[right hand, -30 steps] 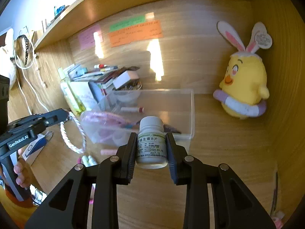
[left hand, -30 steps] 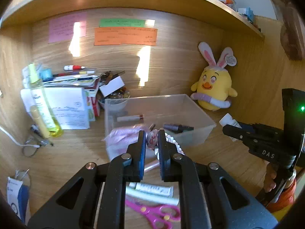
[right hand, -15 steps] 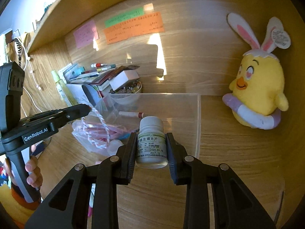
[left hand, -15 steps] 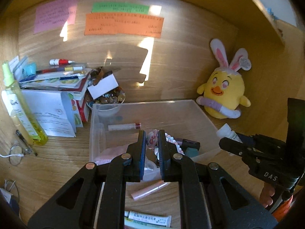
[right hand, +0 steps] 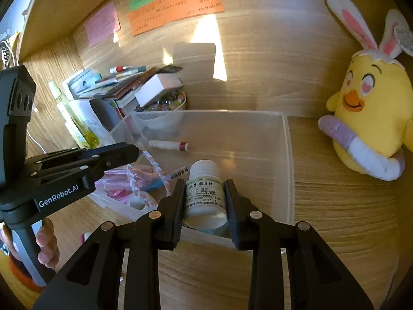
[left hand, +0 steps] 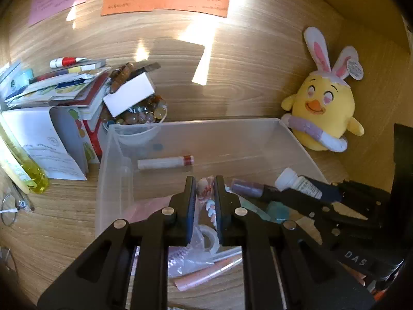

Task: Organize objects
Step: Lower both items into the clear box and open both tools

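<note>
A clear plastic bin (left hand: 206,129) stands on the wooden desk; it also shows in the right wrist view (right hand: 289,160). My left gripper (left hand: 205,184) is shut on a twisted pink-and-white cord (left hand: 209,206) and holds it over the bin's near half; the cord hangs down in the right wrist view (right hand: 155,166). My right gripper (right hand: 205,188) is shut on a white pill bottle (right hand: 205,193), held over the bin's near right edge; the bottle also shows in the left wrist view (left hand: 296,182). A white tube with a red cap (left hand: 165,162) lies in the bin.
A yellow plush chick (left hand: 322,113) sits right of the bin. A bowl of beads (left hand: 136,116), stacked booklets (left hand: 59,85) and a yellow bottle (left hand: 23,165) stand to the left. A plastic bag (right hand: 124,180) and a pink tube (left hand: 209,273) lie by the bin's near side.
Both grippers have moved forward towards the bin, carrying their loads. The cord and the pill bottle now hang over the bin's near part.
</note>
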A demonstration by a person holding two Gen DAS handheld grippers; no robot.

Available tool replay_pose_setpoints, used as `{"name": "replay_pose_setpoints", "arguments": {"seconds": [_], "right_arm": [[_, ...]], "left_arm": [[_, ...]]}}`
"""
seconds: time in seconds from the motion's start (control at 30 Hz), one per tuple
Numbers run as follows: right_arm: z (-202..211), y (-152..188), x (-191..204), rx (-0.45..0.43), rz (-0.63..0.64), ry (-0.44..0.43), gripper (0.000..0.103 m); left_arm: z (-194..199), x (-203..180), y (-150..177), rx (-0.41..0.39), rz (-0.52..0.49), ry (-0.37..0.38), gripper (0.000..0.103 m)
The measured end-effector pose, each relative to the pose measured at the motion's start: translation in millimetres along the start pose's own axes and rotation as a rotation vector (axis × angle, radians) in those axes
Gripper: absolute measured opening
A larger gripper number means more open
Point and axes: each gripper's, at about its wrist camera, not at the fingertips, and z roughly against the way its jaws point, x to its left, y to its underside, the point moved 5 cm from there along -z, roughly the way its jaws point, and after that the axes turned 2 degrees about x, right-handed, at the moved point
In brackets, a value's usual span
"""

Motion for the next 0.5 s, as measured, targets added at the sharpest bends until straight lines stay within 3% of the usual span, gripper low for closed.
{"name": "replay_pose_setpoints", "arguments": {"seconds": [0.07,0.2,0.37,0.5], "right_arm": [[-3,2,-1,0.009,0.003,0.010,0.027],[-5,3,-1,0.015,0.016,0.039,0.028],[3,2,1,-0.008,0.042,0.092,0.047],[16,2,7,-0.041,0.070,0.122,0.060]], "left_arm": [[1,2,0,0.005,0.009,0.014,0.014],[8,6,-1,-0.007,0.040,0.030,0.042],[26,1,-3,-0.051,0.020,0.015,0.055],[45,-6,-2,-0.090,-0.020,-0.015,0.073]]}}
